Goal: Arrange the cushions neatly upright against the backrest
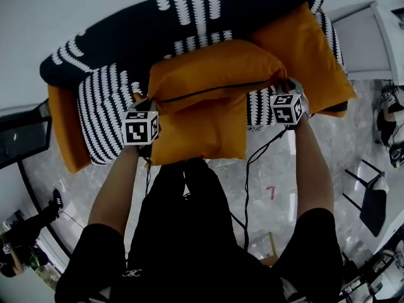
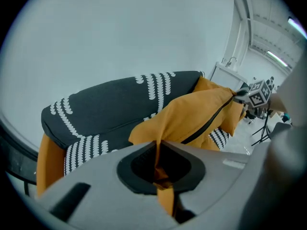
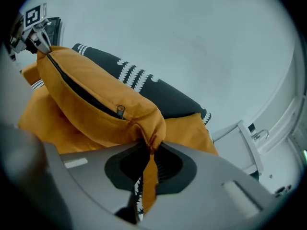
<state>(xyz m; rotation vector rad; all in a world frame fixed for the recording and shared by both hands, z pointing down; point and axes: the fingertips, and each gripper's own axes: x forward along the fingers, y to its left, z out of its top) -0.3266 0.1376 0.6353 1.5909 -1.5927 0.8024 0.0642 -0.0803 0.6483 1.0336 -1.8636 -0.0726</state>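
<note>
The held cushion (image 1: 214,68), orange, hangs over the sofa (image 1: 126,43) seat. Its long zipped edge runs sideways along the backrest, and each end corner is pinched in a closed tool: left tool (image 1: 148,103), right tool (image 1: 285,86). Three more orange ones surround it: a lower cushion (image 1: 199,137) just beneath, a right cushion (image 1: 312,49) against the backrest, a left cushion (image 1: 63,131) beside one striped cushion (image 1: 104,112).

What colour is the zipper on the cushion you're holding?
Black zipper on the orange cushion; clearest in right gripper view.

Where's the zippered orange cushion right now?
Centre of the head view, the zippered orange cushion hangs between the left tool and right tool, each pinching a corner, in front of the black patterned sofa.
</note>
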